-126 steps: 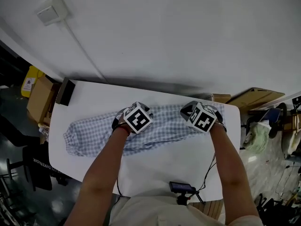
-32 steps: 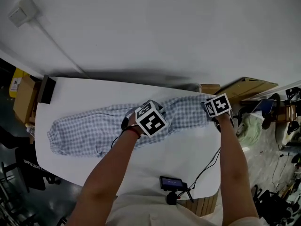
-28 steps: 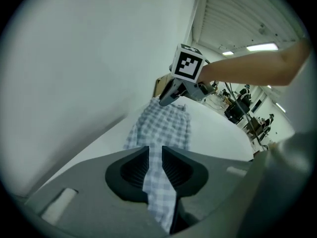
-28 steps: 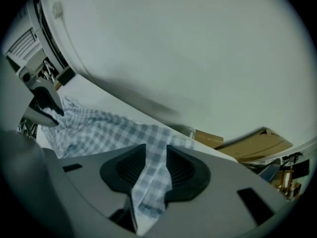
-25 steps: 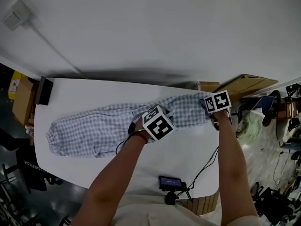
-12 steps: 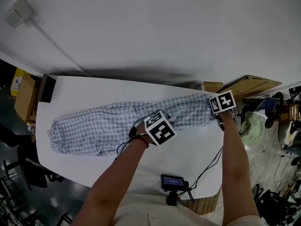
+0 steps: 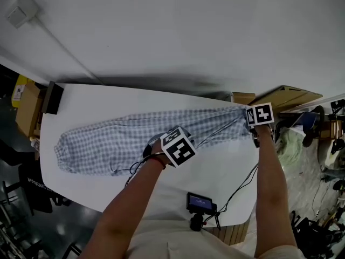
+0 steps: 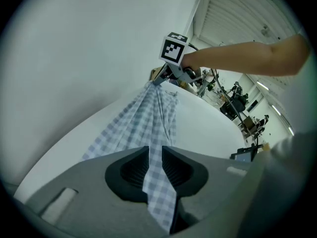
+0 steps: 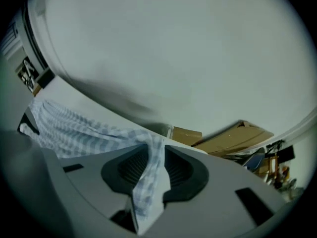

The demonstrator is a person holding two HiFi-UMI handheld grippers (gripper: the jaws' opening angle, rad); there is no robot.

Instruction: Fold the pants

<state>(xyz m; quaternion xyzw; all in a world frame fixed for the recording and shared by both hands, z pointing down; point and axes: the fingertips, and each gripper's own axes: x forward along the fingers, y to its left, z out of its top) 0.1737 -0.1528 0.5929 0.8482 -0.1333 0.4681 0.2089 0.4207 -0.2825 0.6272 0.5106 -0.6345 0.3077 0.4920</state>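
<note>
The pants (image 7: 108, 142), of blue-and-white check, are laid out lengthwise across the white desk (image 7: 215, 169), one end near the left edge of the desk and the other at its right edge. Most of the cloth lies flat. Towards the right end it is gathered into a narrow strip and drawn up off the surface.

The left hand-held gripper (image 8: 155, 170) is placed at the near edge of the pants, about halfway along. Its jaws are closed to a narrow gap, and a flat band of checked cloth is pinched between the ribbed pads.

The right hand-held gripper (image 9: 156, 166) is located at the right end of the pants, over the right edge of the desk. Its jaws have just been opening. A bunched fold of cloth is seen between them, filling the gap and touched by both pads, and the fabric is drawn taut from it towards the left hand-held gripper.

A small screen device (image 7: 200, 203) on a mount is positioned at the near edge of the desk, and dark cables (image 7: 240, 188) run across the desk near it. A black object (image 7: 52, 97) is set at the far left corner. A plain white wall (image 7: 172, 36) is seen behind the desk, and a wall box (image 7: 22, 9) is fixed to it. Cardboard boxes (image 7: 285, 99) are stacked beyond the right end.
</note>
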